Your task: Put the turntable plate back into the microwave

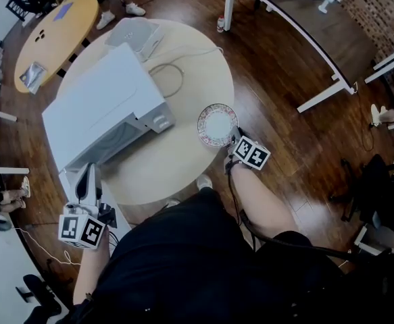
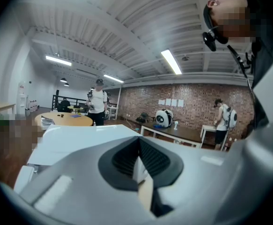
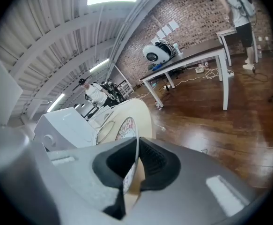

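The turntable plate, white with a patterned rim, is at the near right edge of the round table. My right gripper is shut on its near rim. In the right gripper view the plate stands edge-on between the jaws of the right gripper. The white microwave stands on the table's left part, its front facing me. My left gripper is at the microwave's near left corner. In the left gripper view the left gripper is shut on a thin white edge, seemingly the microwave door.
A white device and a looping cable lie on the table behind the microwave. A wooden round table is at far left and a long desk at far right. People stand in the background. Dark chairs are to my right.
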A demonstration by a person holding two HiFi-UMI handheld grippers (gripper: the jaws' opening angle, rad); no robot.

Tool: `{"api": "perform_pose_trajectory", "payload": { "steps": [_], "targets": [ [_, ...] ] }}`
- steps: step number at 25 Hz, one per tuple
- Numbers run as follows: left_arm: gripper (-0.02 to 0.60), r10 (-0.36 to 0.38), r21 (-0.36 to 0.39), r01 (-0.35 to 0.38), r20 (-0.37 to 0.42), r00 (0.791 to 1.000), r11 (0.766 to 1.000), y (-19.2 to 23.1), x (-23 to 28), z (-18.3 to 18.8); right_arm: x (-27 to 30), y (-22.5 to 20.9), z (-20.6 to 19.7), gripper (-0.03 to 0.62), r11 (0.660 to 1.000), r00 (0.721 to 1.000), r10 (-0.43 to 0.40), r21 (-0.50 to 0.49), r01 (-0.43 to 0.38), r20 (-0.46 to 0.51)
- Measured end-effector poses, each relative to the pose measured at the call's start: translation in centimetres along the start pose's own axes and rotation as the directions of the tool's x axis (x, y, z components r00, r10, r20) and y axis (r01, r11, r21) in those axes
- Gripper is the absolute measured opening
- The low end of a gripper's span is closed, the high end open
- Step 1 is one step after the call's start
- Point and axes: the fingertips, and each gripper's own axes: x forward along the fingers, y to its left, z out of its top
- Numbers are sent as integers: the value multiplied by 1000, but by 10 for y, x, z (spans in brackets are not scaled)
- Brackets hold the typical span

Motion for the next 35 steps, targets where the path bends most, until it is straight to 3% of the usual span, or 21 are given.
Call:
{"api": "perform_pose_trajectory", "payload": {
  "steps": [8,14,25,32,35],
  "targets": [
    [3,12,-17,-12,31,999,1000,12,-11,4,-15,-9,-6,15,993,1000,-27,117,25,14],
    [3,22,-45,-20,35,999,999,22,-21,-2,-21,-6,-5,15,967,998,-32,254,19,50],
    [3,-15,-87,23,85,996,996,31,-25,7,-41,23,10,17,897,991,-6,440,-54,136],
    [3,-23,-99,35,124,992,994,46,-34,23,-54,53,28,17,855,979,38,501,-135,198],
    [3,-36,-121,52,132,991,991,44,-36,24,-65,63,36,17,857,974,51,491,-155,219]
  ]
}}
